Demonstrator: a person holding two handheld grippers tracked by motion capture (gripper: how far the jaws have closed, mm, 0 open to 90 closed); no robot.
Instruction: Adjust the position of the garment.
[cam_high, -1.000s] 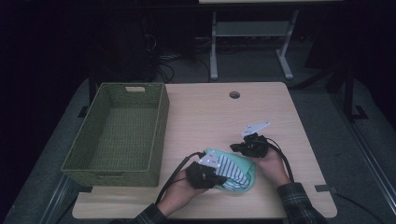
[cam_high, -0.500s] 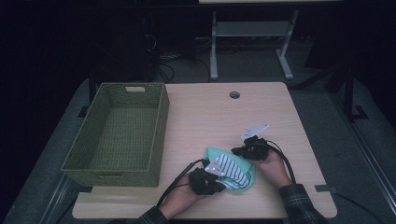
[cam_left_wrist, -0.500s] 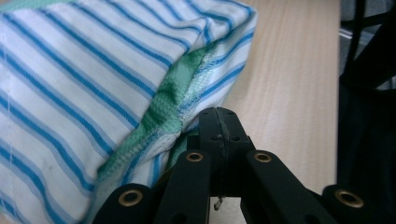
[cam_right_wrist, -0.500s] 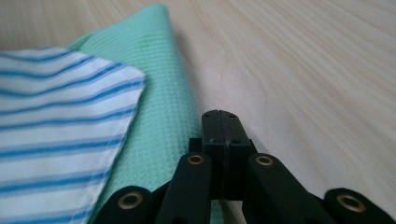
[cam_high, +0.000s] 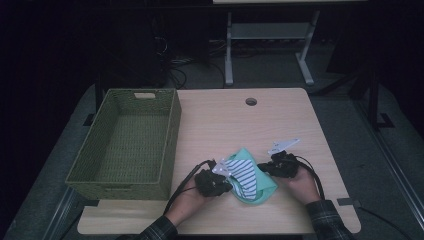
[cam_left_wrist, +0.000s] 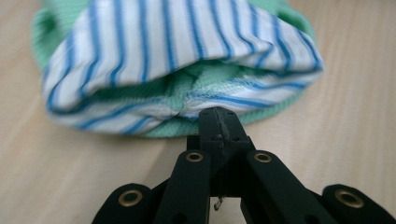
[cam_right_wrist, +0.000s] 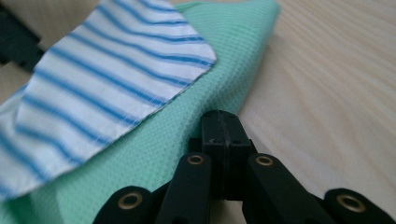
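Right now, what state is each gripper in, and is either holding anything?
Left gripper: jaws shut, pinching the edge of the striped and green cloth.
Right gripper: jaws shut at the cloth's green edge; whether it grips the fabric cannot be told.

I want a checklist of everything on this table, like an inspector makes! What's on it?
Surface: light wooden table with a round hole.
Job's things: green waffle cloth and blue-striped white cloth, bunched together near the front edge.
Clutter: empty green woven basket at the left.
Grippers: left gripper and right gripper shut at the cloths' edges; whether cloth is pinched is unclear.
Cables: black cables trail from both.
Surroundings: dark room, a table's metal legs behind.
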